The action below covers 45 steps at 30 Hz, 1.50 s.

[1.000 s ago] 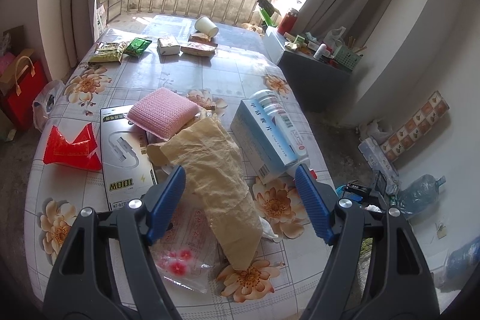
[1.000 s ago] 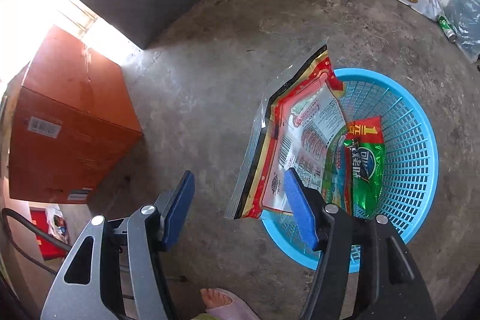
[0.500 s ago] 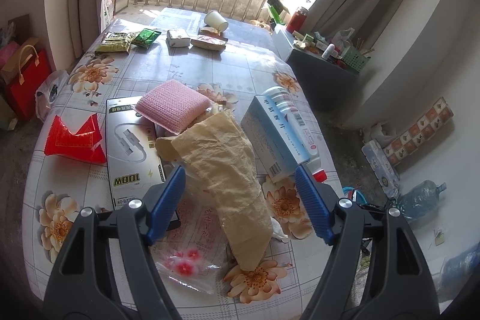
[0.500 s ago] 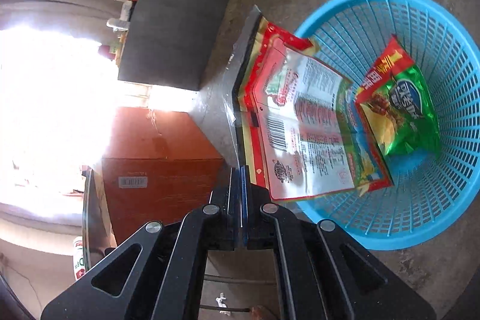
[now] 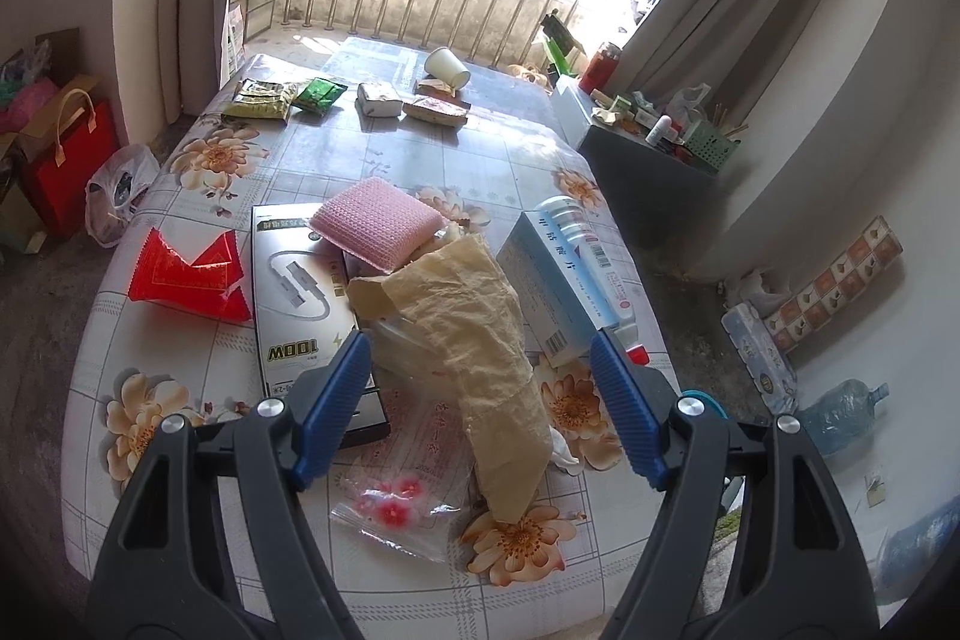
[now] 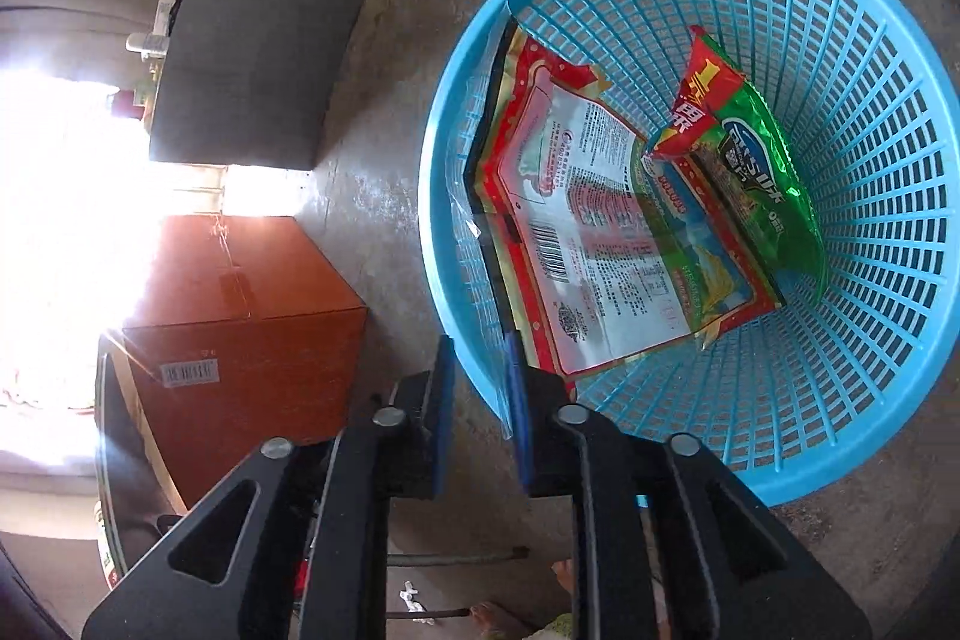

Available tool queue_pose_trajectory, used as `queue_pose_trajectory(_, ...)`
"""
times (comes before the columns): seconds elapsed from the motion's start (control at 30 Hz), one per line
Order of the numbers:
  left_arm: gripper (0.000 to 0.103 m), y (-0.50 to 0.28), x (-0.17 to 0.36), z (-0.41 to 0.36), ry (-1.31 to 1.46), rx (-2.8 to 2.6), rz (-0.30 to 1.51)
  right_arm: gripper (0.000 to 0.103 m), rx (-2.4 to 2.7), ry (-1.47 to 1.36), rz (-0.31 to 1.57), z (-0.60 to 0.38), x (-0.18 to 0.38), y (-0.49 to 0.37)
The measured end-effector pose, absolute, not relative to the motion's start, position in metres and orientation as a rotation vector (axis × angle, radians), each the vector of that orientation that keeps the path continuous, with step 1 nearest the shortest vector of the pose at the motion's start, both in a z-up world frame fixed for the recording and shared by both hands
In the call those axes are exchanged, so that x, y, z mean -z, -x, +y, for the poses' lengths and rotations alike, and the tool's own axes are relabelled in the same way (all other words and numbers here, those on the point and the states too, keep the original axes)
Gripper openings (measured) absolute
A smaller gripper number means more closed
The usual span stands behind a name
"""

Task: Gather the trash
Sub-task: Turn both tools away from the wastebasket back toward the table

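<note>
With its jaws just opening and nothing between them, the right gripper [image 6: 480, 370] should lift straight clear of the round blue plastic mesh basket [image 6: 852, 112], leaving the flat, glossy red-and-clear printed snack bag [image 6: 600, 244] inside beside a crinkled green packet [image 6: 750, 166], while the left gripper [image 5: 480, 382] hangs wide open, empty.

Only thing I can actually read is "100W", printed upside down on the flat white-and-black cardboard charger-cable box [image 5: 300, 304]. The snack packets' print is too small to make out.
</note>
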<state>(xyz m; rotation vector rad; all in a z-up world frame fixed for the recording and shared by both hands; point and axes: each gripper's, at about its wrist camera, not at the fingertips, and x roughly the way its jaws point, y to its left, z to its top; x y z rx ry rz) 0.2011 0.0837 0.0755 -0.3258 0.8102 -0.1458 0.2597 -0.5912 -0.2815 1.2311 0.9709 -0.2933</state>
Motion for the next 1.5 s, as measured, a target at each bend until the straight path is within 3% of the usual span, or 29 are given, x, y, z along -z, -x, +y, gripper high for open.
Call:
queue_pose_trajectory(0.17, 0.071, -0.175, -0.078, 0.108, 0.357, 0.101, 0.775, 0.046, 0.332, -1.086, 0.875, -0.594, 0.213, -0.228)
queue_pose_trajectory(0.4, 0.071, -0.139, -0.062, 0.143, 0.349, 0.000, 0.774, 0.046, 0.306, -0.736, 0.685, -0.547, 0.070, -0.164)
queue_pose_trajectory(0.67, 0.075, -0.111, -0.028, 0.156, 0.250, -0.081, 0.817, 0.075, 0.086, -0.399, 0.602, -0.416, -0.041, -0.118)
queue_pose_trajectory(0.83, 0.078, -0.095, -0.010, 0.165, 0.240, -0.120, 0.807, 0.077, -0.029, -0.289, 0.665, -0.326, -0.051, -0.117)
queue_pose_trajectory(1.1, 0.078, -0.097, 0.039, 0.177, 0.237, -0.192, 0.887, 0.077, -0.179, -0.185, 0.876, -0.211, -0.018, -0.134)
queue_pose_trajectory(1.5, 0.080, -0.102, 0.074, 0.179, 0.154, -0.237, 0.949, 0.077, -0.171, 0.009, 1.004, -0.146, 0.008, -0.155)
